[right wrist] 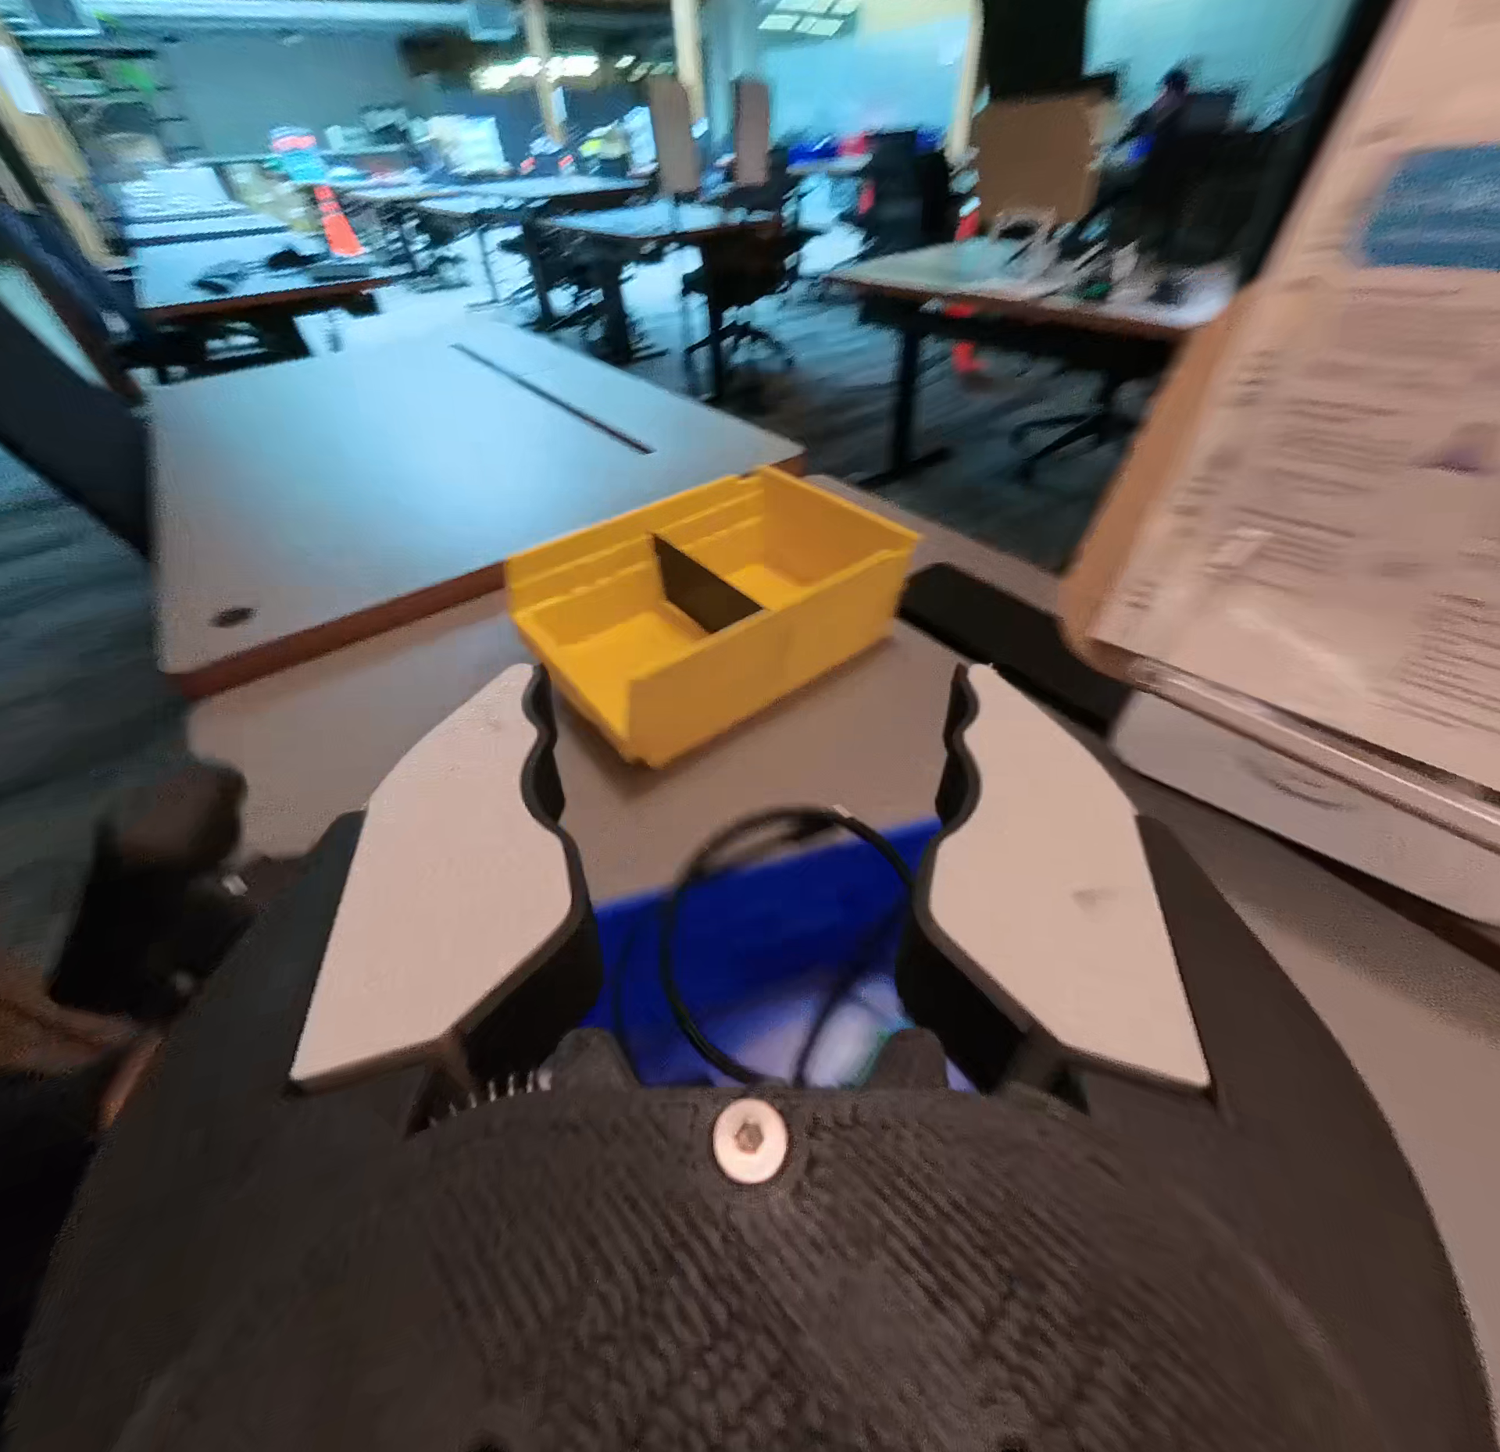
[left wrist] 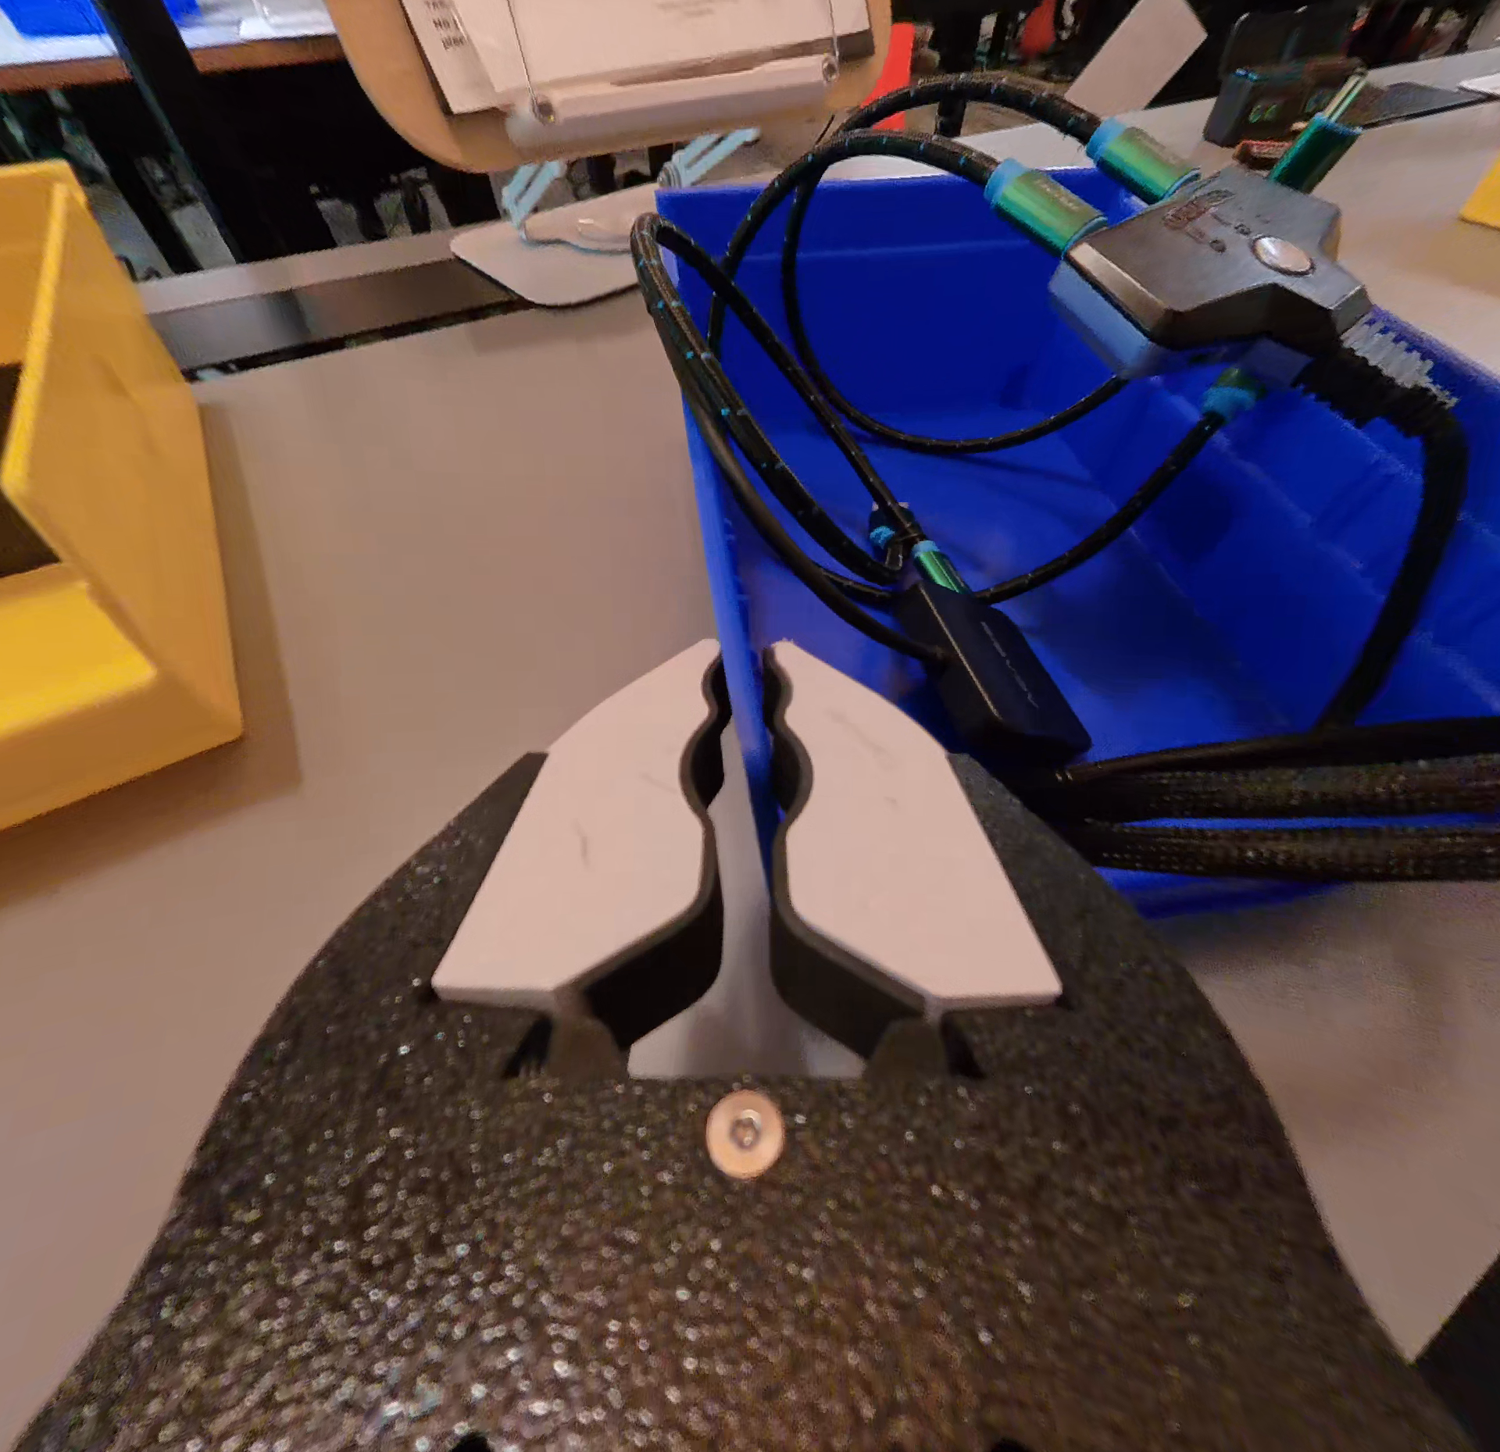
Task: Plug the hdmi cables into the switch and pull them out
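In the left wrist view the grey HDMI switch (left wrist: 1201, 277) sits at the far right rim of a blue bin (left wrist: 1055, 683). Two green-and-blue HDMI plugs (left wrist: 1047, 204) are in its ports. Their black braided cables (left wrist: 730, 407) loop into the bin. Loose plugs (left wrist: 998, 683) lie on the bin floor. My left gripper (left wrist: 743, 666) is empty, its jaws almost together, in front of the bin's near left corner. My right gripper (right wrist: 751, 707) is open and empty above the blue bin (right wrist: 755, 926), where a cable loop (right wrist: 779, 829) shows.
A yellow divided bin (right wrist: 714, 601) stands on the grey table (left wrist: 446, 520) beyond the blue bin; it also shows in the left wrist view (left wrist: 97, 520). A brown board with papers (left wrist: 609, 50) stands at the back. Thick black braided cables (left wrist: 1258, 812) cross the bin's front.
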{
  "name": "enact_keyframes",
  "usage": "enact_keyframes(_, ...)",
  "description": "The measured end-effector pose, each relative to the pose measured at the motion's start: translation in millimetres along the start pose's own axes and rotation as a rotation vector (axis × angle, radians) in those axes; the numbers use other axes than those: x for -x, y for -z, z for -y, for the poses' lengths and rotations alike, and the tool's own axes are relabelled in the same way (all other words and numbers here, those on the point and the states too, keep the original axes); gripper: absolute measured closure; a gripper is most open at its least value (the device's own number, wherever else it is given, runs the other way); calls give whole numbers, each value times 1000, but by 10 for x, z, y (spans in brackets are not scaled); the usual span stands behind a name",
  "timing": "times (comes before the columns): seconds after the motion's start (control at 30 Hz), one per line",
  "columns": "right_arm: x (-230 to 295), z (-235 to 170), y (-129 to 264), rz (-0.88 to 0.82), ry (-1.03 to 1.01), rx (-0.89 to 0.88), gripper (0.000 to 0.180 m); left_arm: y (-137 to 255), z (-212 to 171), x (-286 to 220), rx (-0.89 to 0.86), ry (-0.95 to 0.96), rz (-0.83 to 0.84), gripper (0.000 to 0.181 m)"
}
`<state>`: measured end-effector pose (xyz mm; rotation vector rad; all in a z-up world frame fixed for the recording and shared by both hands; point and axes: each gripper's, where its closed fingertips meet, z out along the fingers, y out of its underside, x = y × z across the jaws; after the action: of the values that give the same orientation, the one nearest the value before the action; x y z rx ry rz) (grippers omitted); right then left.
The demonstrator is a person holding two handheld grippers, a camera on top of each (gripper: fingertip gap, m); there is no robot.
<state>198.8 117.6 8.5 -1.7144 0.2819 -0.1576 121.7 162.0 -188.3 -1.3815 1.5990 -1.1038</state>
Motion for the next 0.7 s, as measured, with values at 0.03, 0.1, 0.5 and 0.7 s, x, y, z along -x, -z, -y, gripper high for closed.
enact_keyframes(0.03,118,79,-284,44,-39,32,85,17,2,40,-10,-11,-5,175)
enact_keyframes(0.1,277,139,-851,91,-97,110,83,32,20,135,-42,-1,8,177)
enact_keyframes(0.5,36,-1550,-2796,-157,-492,704,95,64,105,357,-187,23,2,176)
enact_keyframes(0.7,224,-2101,-3089,-135,-418,933,106,61,124,481,-217,47,12,176)
